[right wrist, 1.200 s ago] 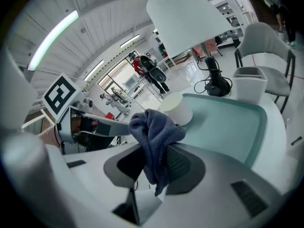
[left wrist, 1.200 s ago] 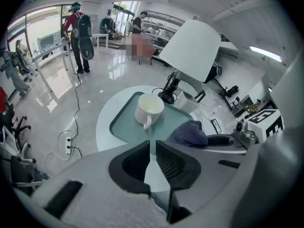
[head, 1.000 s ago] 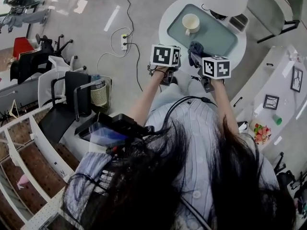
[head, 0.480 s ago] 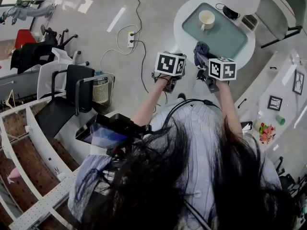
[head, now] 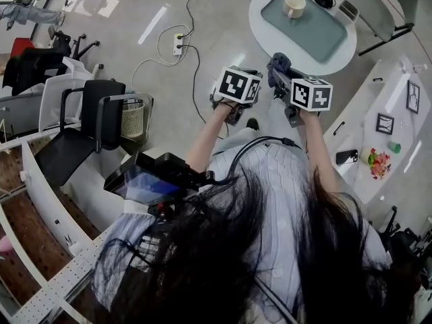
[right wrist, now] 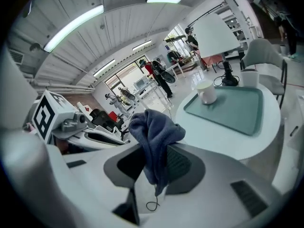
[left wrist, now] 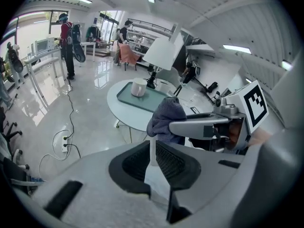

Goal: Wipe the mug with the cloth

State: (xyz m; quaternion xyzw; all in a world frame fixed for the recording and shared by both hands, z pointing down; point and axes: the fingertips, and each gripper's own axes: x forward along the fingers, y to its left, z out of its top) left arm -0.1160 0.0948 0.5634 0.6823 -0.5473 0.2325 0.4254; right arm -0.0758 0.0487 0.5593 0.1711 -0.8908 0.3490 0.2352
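A cream mug (head: pixel 294 5) stands on a green tray (head: pixel 317 32) on a round white table (head: pixel 270 29), out ahead of both grippers. In the right gripper view the mug (right wrist: pixel 205 92) is well beyond the jaws. My right gripper (right wrist: pixel 154 161) is shut on a blue-grey cloth (right wrist: pixel 153 132), which bunches above the jaws and hangs down between them. The cloth (head: pixel 277 65) also shows in the head view. My left gripper (left wrist: pixel 152 146) is shut with nothing in it, held beside the right one; the cloth (left wrist: pixel 165 119) shows just ahead of it.
A lamp base (right wrist: pixel 228 79) and small items stand at the table's far side, with a chair (head: pixel 381 19) behind. A power strip with cables (head: pixel 177 44) lies on the floor. Black chairs (head: pixel 81 130) and a wire bin (head: pixel 132 121) stand left; a white shelf (head: pixel 391 123) stands right.
The table with the mug has shifted up and right in the head view and looks a little farther off. Both grippers keep their places side by side, the cloth still held.
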